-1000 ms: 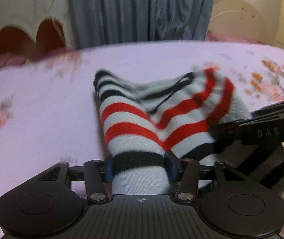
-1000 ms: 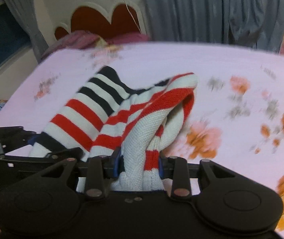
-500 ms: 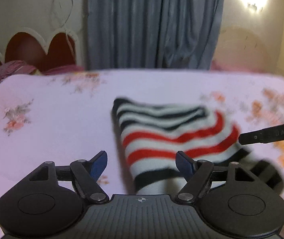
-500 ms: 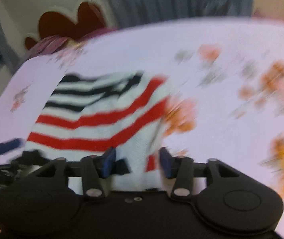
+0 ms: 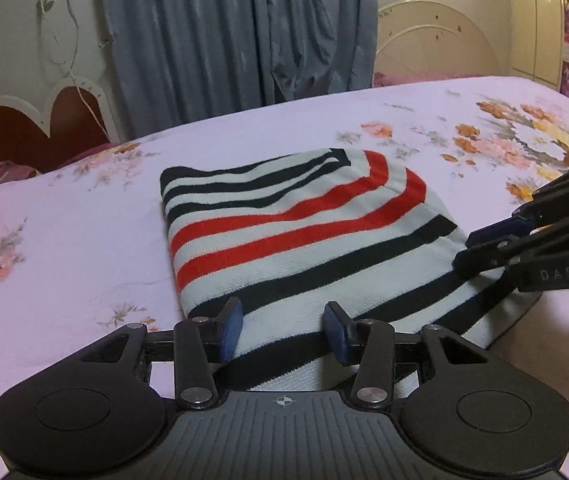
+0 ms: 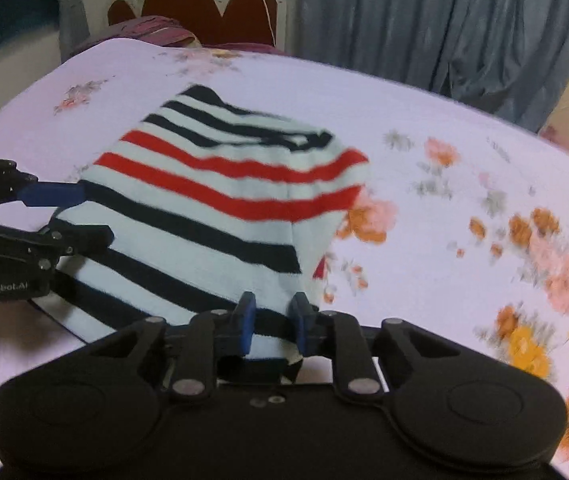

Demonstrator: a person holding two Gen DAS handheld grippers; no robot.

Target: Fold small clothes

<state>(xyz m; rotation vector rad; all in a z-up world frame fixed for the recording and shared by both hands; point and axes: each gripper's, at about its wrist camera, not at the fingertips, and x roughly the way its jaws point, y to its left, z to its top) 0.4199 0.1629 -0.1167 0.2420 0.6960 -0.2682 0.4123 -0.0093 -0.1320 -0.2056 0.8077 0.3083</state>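
A knitted garment with red, black and white stripes (image 5: 304, 232) lies folded flat on the pink flowered bed sheet (image 5: 64, 240). My left gripper (image 5: 284, 330) stands over its near edge. Its jaws are closing, with flat cloth between the blue pads, which do not press on it. In the right wrist view the same garment (image 6: 212, 208) spreads ahead. My right gripper (image 6: 273, 322) is at its near right corner, its jaws closing to a narrow gap with the pads against a fold of cloth. Each gripper shows at the other view's edge: the right gripper (image 5: 480, 246) and the left gripper (image 6: 64, 216).
A red heart-shaped headboard (image 6: 212, 8) and a dark pink pillow (image 6: 152, 28) stand at the bed's far end. Grey-blue curtains (image 5: 236, 32) hang behind the bed. Flowered sheet stretches out on both sides of the garment.
A second ago both grippers held the bunched garment up. Half a second ago their jaws stood wide and the cloth dropped. Now it lies flat and both jaws are narrower at its near edge.
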